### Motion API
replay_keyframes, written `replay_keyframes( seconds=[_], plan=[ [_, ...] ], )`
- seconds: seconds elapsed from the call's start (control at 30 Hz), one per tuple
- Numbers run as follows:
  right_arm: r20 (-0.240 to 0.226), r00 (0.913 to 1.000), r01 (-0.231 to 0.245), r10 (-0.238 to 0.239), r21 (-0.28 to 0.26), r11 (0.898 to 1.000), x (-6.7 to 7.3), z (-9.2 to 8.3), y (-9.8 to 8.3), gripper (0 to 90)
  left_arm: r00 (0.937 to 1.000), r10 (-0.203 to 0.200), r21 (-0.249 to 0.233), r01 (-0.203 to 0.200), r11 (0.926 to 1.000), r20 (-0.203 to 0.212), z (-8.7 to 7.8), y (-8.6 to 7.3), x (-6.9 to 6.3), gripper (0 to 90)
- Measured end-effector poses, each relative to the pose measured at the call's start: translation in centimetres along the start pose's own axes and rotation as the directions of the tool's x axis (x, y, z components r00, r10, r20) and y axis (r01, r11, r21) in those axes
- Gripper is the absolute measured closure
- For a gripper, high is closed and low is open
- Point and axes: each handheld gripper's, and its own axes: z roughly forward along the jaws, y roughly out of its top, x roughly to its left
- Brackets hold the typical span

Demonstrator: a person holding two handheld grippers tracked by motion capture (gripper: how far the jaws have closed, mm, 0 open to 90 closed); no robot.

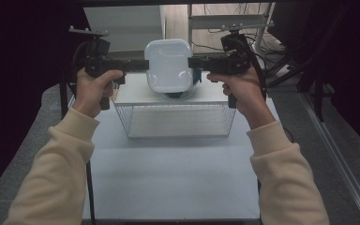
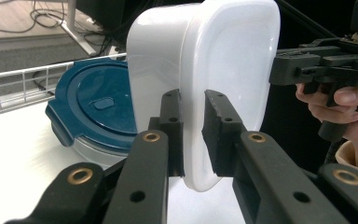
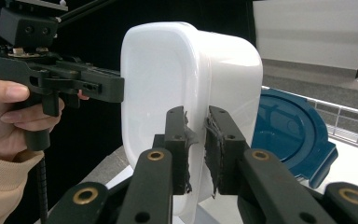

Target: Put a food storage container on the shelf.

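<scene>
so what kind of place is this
Probably a lab or recording studio, not a kitchen: black drapes around the table, loose cables on the floor, and a metal rack behind.

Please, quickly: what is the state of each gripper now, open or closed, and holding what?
Left gripper: closed on the rim of the white container.
Right gripper: closed on the opposite rim of the same white container.

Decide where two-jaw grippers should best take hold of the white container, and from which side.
Grip the white container by its thin rim, one gripper from each side. The body looks too wide for the jaws, but the rim fits between them, as the left gripper and right gripper show, clamped on opposite edges, which likely steadies it.
</scene>
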Motion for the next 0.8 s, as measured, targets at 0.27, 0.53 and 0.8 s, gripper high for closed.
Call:
replay_keyframes(
  seconds=[0.27, 0.53, 0.8],
  plan=[
    [0.003, 0.9988, -0.048, 0.048, 0.014, 0.999, -1.5, 1.0, 0.4, 78.5, 0.9995, -0.032, 0.024, 0.032, 0.9992, -0.008, 1.1, 0.7, 1.2, 78.2],
    [0.025, 0.9948, -0.099, 0.099, 0.037, 0.994, -3.1, 2.3, 0.5, 77.9, 0.9949, -0.1, 0.034, 0.101, 0.9943, -0.007, 2.6, 1.2, 2.9, 77.9],
    [0.018, 0.9847, -0.174, 0.173, 0.044, 0.984, -5.1, 3.2, 1.0, 74.7, 0.9834, -0.179, 0.026, 0.178, 0.9836, 0.029, 3.8, 2.3, 4.3, 77.4]
  ],
)
